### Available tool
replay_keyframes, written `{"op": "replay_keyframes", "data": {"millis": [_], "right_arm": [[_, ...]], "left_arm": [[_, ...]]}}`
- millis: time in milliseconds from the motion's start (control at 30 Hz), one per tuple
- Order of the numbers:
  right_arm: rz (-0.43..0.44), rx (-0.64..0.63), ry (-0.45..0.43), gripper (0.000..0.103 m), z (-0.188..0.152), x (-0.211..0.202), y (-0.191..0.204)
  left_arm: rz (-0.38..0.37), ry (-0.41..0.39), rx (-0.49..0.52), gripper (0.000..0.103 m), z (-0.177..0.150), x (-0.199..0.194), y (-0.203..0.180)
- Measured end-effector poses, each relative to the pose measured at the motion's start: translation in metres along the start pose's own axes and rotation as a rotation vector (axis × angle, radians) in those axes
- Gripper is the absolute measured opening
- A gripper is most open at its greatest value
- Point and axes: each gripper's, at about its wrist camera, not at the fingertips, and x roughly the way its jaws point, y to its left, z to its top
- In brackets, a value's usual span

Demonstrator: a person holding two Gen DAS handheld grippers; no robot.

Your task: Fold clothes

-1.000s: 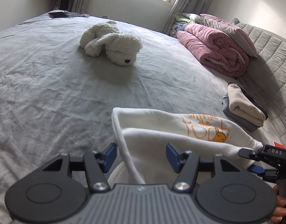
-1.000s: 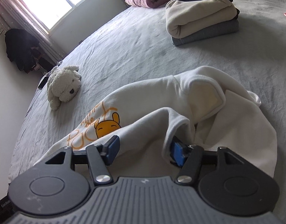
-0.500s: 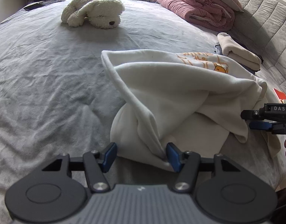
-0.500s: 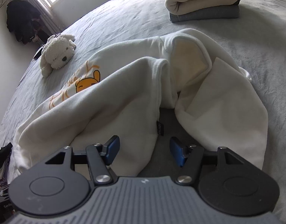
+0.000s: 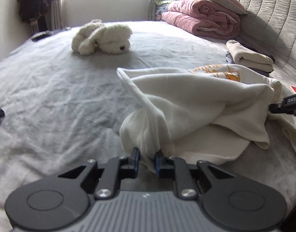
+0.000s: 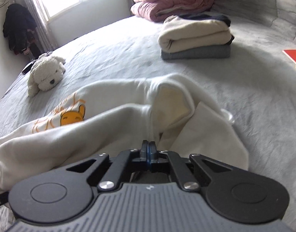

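Grey sheet covers the bed [image 5: 51,89], which carries everything here. A pink quilt [image 5: 204,19] lies rolled by the headboard, a plush dog [image 5: 103,36] lies far out on the sheet, and a folded stack [image 6: 196,38] sits well apart from the work.

The cream sweatshirt [image 5: 196,104], with an orange bear print, lies crumpled near the bed's near edge. The left gripper [image 5: 147,157] is closing its fingers on a bunched fold of the near hem, cloth pinched between the pads. The right gripper [image 6: 148,148] has its fingers pressed together; sweatshirt cloth lies right at the tips, and in the left view they appear to pinch the other end.

This looks like the gripping step that begins a spread. The next move likely calls for lifting both ends together and drawing them apart, so the sweatshirt lies flat before any fold.
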Motion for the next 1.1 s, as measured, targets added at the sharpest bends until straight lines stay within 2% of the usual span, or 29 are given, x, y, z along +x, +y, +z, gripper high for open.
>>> {"op": "replay_keyframes", "data": {"millis": [33,133,233,333,467,500,533,567,633,767,900,1033,1100], "right_arm": [[-0.003,0.011,-0.005,0.000,0.002,-0.001,-0.004],[0.014,0.051,0.014,0.000,0.004,-0.001,-0.015],[0.062,0.089,0.061,0.010,0.002,-0.003,-0.018],[0.086,0.056,0.073,0.013,0.002,-0.004,-0.007],[0.114,0.010,0.073,0.013,0.001,-0.009,0.005],[0.121,0.001,0.073,0.014,0.000,-0.011,0.008],[0.130,-0.009,0.071,0.018,0.000,-0.013,0.011],[0.138,-0.018,0.069,0.029,-0.001,-0.015,0.013],[0.144,-0.054,0.052,0.041,-0.002,-0.020,0.021],[0.170,-0.142,0.009,0.041,-0.005,-0.031,0.038],[0.207,-0.234,-0.042,0.041,-0.010,-0.042,0.060],[0.293,-0.337,-0.001,0.041,-0.020,-0.037,0.084],[0.311,-0.384,0.033,0.041,-0.028,-0.029,0.096]], "left_arm": [[0.021,-0.016,-0.002,0.015,0.002,-0.002,0.004],[0.012,-0.018,-0.053,0.014,0.005,-0.002,0.016],[-0.005,-0.014,-0.057,0.015,0.005,-0.001,0.017],[-0.023,0.026,-0.071,0.018,0.003,0.005,0.019],[-0.064,0.069,-0.160,0.024,0.002,0.010,0.030],[-0.068,0.058,-0.172,0.026,0.002,0.008,0.032],[-0.070,0.043,-0.181,0.029,0.003,0.005,0.033],[-0.072,0.028,-0.189,0.029,0.003,0.002,0.034],[-0.088,-0.008,-0.195,0.029,0.006,-0.004,0.035],[-0.125,-0.066,-0.197,0.028,0.011,-0.009,0.034],[-0.119,-0.076,-0.183,0.019,0.015,-0.005,0.029],[-0.119,-0.089,-0.203,0.009,0.019,-0.003,0.031],[-0.126,-0.104,-0.220,0.007,0.021,-0.003,0.032]]}}
